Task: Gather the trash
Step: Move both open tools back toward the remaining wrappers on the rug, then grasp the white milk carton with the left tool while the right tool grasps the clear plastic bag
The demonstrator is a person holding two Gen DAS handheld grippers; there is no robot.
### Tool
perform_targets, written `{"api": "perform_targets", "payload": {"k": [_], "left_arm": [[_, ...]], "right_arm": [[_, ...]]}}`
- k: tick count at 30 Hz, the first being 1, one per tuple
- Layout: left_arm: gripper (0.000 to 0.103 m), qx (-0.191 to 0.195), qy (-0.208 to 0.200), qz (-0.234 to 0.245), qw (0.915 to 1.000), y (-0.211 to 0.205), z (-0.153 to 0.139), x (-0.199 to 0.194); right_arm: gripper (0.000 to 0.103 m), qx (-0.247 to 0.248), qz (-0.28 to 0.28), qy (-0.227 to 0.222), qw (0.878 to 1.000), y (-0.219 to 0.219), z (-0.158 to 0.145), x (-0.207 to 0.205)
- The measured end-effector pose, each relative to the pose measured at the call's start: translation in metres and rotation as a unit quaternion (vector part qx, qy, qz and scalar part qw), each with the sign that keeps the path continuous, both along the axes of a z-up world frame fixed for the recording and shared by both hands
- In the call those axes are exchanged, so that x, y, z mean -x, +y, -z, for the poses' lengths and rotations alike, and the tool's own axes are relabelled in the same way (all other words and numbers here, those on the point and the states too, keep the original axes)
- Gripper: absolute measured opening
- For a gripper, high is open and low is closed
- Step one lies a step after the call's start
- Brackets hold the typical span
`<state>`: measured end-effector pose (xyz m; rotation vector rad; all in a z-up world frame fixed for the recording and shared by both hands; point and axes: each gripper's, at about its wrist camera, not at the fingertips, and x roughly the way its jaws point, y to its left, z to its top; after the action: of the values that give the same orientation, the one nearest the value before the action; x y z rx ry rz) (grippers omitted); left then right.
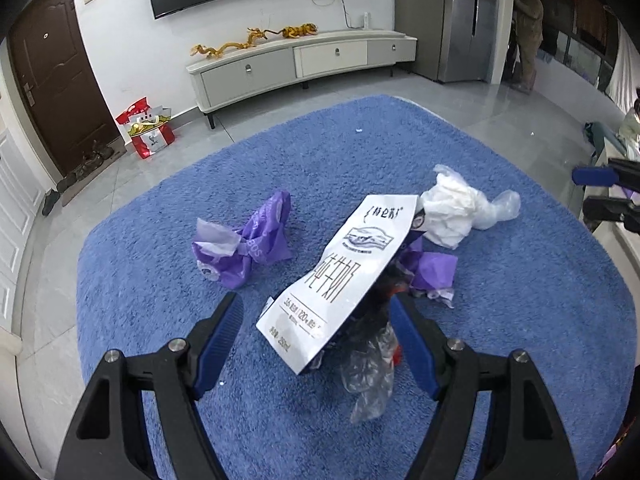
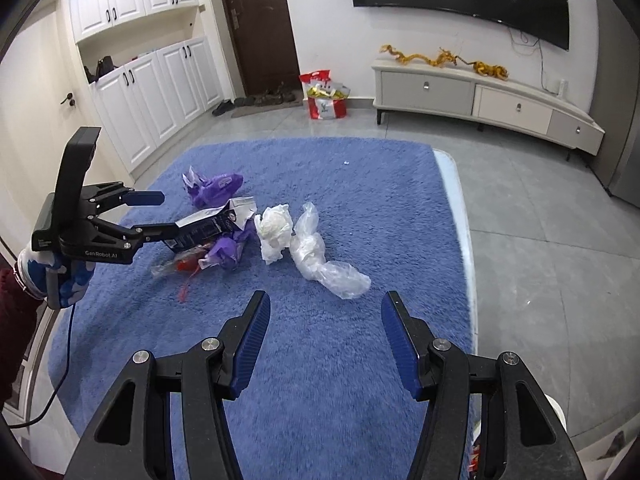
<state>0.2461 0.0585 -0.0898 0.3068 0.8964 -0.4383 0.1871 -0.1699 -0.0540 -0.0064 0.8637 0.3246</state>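
The left gripper (image 1: 316,344), jaws wide, straddles the flattened milk carton (image 1: 340,276), whose long axis runs forward between them, untouched.

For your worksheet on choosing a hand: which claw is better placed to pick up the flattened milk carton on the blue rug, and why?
Left. The left claw stands open with the milk carton already between its fingers. The right claw hangs open over bare rug, nearer the clear plastic bag.
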Motion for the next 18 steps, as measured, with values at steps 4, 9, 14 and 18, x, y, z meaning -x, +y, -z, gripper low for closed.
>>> {"api": "perform_targets", "payload": {"k": [4,9,14,18], "left_arm": [[0.074,-0.01,0.006,0.005,0.9999,-0.006,0.009,-0.007],[0.074,-0.015,0.011,0.007,0.9998,-0.011,0.017,-0.012],[0.074,-0.021,0.015,0.006,0.9996,-0.012,0.025,-0.016],[0.074,-0.017,0.021,0.004,0.9996,-0.011,0.03,-0.02]], "right_arm": [[0.057,0.012,-0.005,0.007,1.0,0.004,0.006,-0.016],[0.057,0.03,-0.017,0.017,0.999,0.018,0.018,-0.038],[0.057,0.052,-0.034,0.023,0.998,0.033,0.027,-0.05],[0.057,0.062,-0.042,0.029,0.997,0.04,0.034,-0.055]]}}
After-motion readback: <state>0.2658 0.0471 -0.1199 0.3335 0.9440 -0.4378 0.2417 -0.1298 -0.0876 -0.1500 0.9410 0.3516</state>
